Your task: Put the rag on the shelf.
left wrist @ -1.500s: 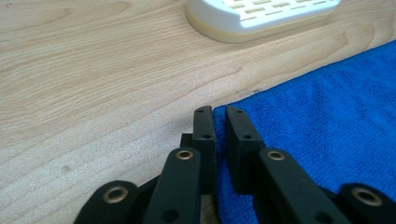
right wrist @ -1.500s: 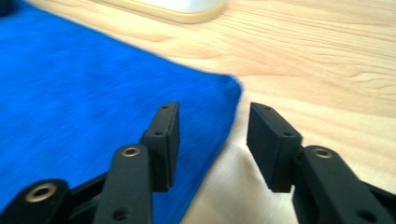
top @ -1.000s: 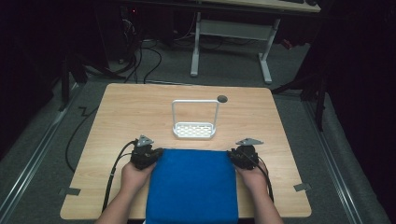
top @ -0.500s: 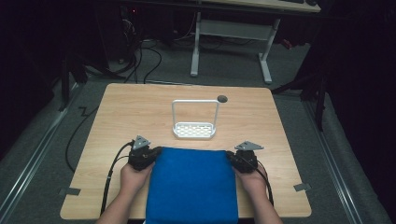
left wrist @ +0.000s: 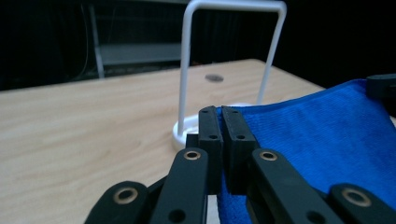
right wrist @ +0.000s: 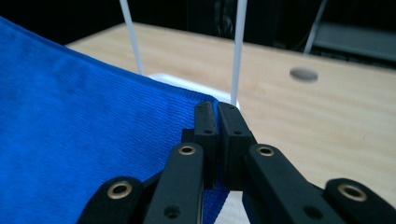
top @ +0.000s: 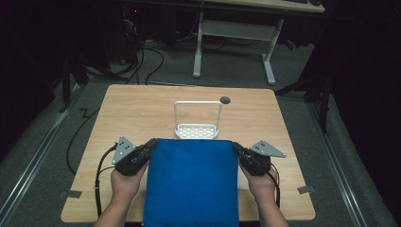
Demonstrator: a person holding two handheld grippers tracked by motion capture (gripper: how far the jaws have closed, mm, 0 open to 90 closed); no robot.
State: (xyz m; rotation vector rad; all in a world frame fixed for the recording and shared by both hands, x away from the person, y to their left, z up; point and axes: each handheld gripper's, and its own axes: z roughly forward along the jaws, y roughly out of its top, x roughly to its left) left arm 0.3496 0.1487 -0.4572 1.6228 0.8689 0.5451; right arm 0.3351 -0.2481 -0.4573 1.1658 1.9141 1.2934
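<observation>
A blue cloth (top: 191, 182) is stretched flat between my two grippers above the near half of the table. My left gripper (top: 152, 143) is shut on its far left corner; in the left gripper view the gripper (left wrist: 221, 114) pinches the blue cloth (left wrist: 322, 140). At the far right corner my right gripper (top: 235, 146) is shut as well, and the right gripper view has the gripper (right wrist: 216, 109) clamped on the blue cloth (right wrist: 79, 126). A white wire rack (top: 197, 120) with a perforated base stands just beyond the cloth's far edge, its upright frame (left wrist: 233, 51) close ahead.
The wooden table (top: 137, 111) has a dark round hole (top: 225, 100) behind the rack. Cables trail from both grippers off the near edge. A white desk frame (top: 234, 33) stands on the floor beyond the table.
Both grippers have carried the stretched cloth forward, so its far edge now reaches the rack's base.
</observation>
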